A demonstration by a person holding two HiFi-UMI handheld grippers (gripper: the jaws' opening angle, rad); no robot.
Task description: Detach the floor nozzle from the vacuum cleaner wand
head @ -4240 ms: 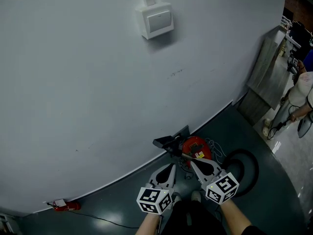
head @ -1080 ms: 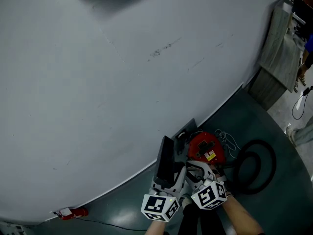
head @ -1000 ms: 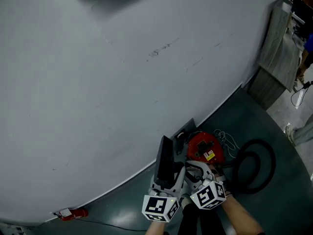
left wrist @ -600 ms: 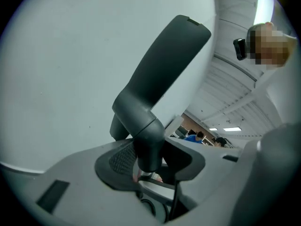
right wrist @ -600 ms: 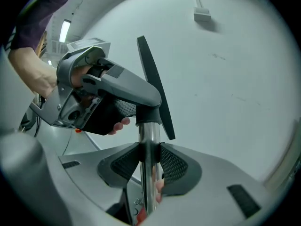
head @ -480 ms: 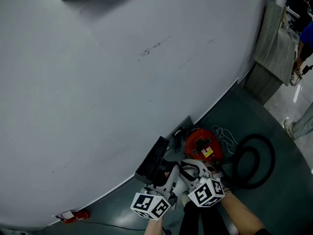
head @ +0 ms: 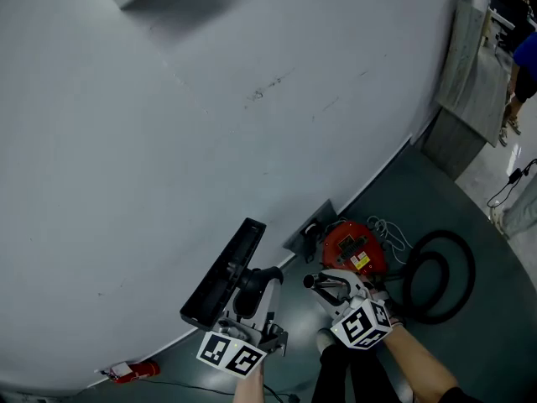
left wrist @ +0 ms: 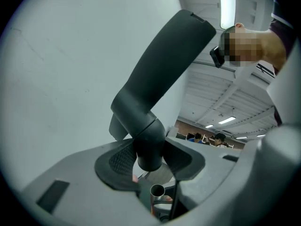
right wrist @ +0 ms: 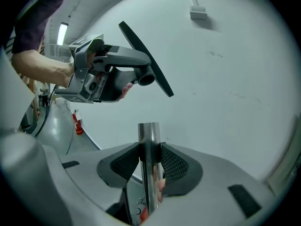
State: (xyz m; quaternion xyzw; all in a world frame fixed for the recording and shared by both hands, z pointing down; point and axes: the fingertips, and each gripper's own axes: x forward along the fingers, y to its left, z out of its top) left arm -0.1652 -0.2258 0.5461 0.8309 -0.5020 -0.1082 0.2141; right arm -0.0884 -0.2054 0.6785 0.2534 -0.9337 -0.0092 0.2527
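Separation looks complete, since the left tongs [left wrist: 149, 157] clamp the floor nozzle [head: 220, 274] by its neck up near the wall [head: 252, 99], clear of the wand [right wrist: 149, 140] that the right tongs [right wrist: 150, 161] pinch to steady it.
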